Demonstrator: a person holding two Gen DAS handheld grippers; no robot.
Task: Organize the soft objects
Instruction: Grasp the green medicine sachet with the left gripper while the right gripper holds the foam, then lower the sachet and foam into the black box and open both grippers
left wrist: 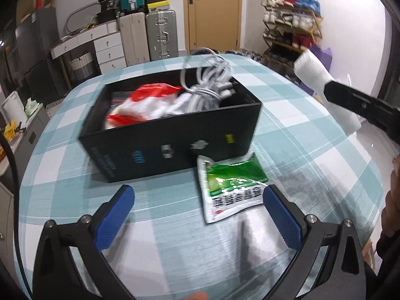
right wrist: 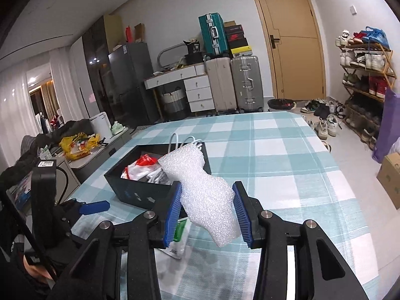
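Observation:
A black box stands on the checked tablecloth; it also shows in the right wrist view. It holds a red-and-white plastic bag and a bundle of white cables. A green-and-white packet lies flat in front of the box. My left gripper is open and empty, low over the cloth just before the packet. My right gripper is shut on a white foam sheet, held in the air right of the box; the foam also shows in the left wrist view.
The table with its teal-and-white cloth ends near a shoe rack at the right. Suitcases, a white desk and a door stand behind. A cluttered counter runs along the left.

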